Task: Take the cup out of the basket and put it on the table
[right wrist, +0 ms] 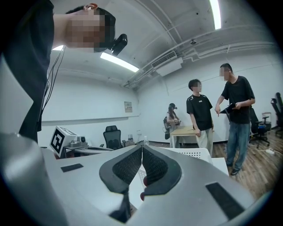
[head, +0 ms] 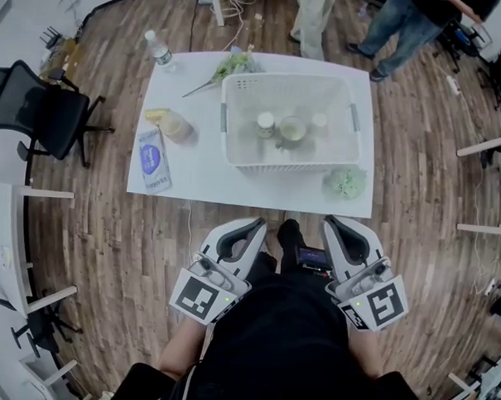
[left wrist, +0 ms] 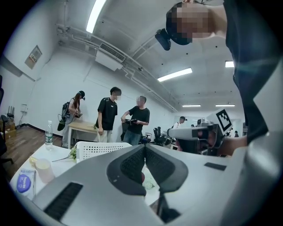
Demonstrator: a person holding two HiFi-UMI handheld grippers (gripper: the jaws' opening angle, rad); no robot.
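Observation:
A white basket (head: 236, 145) stands on the white table (head: 210, 181) and holds a cup (head: 292, 129) with a small jar on either side of it. In the left gripper view only the basket's perforated wall (left wrist: 95, 150) shows. My left gripper (head: 256, 226) and right gripper (head: 331, 221) are held close to my body, short of the table's near edge, well apart from the basket. Both have their jaws shut with nothing between them. The left gripper (left wrist: 144, 148) points level toward the table; the right gripper (right wrist: 141, 148) points level too, with the basket's wall (right wrist: 194, 153) behind it.
On the table lie a water bottle (head: 160, 49), a flower stem (head: 227, 70), a plastic cup (head: 175, 125), a blue packet (head: 152, 159) and a green ball (head: 345, 183). An office chair (head: 39, 111) stands at the left. People stand beyond the table's far side (head: 399, 27).

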